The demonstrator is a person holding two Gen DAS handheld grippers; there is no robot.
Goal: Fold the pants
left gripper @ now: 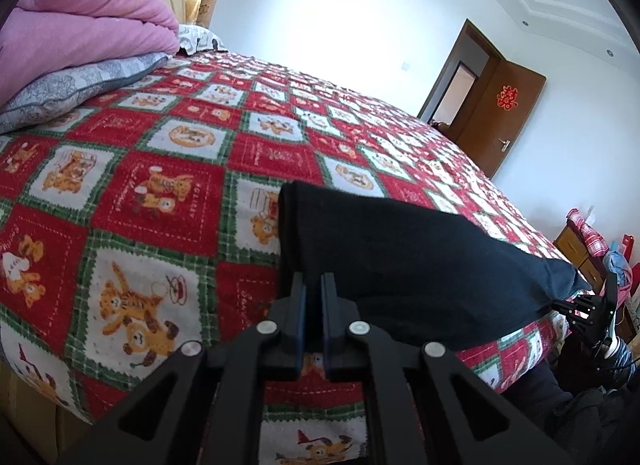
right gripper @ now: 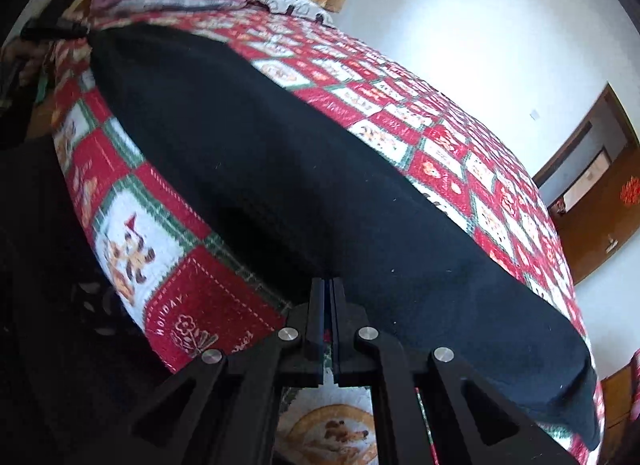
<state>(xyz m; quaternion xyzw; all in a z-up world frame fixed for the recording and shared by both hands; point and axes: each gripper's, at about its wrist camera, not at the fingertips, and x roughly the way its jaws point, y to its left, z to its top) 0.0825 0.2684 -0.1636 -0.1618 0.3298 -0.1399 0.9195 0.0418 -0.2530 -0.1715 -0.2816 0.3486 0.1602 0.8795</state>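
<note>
Black pants point(left gripper: 400, 261) lie folded lengthwise on a red, green and white patchwork bedspread point(left gripper: 160, 193) near the bed's front edge. My left gripper point(left gripper: 313, 285) is nearly shut at the pants' near left edge, pinching the dark fabric. My right gripper point(right gripper: 328, 289) is shut at the near edge of the same pants point(right gripper: 280, 169), which stretch away to the left and right in the right wrist view. The right gripper also shows at the pants' far end in the left wrist view point(left gripper: 580, 307).
A pink quilt point(left gripper: 80, 21) and a grey pillow point(left gripper: 72, 85) are stacked at the headboard. A brown door point(left gripper: 500, 113) stands open in the white wall. A bedside cabinet with clothes point(left gripper: 592, 249) stands beside the bed.
</note>
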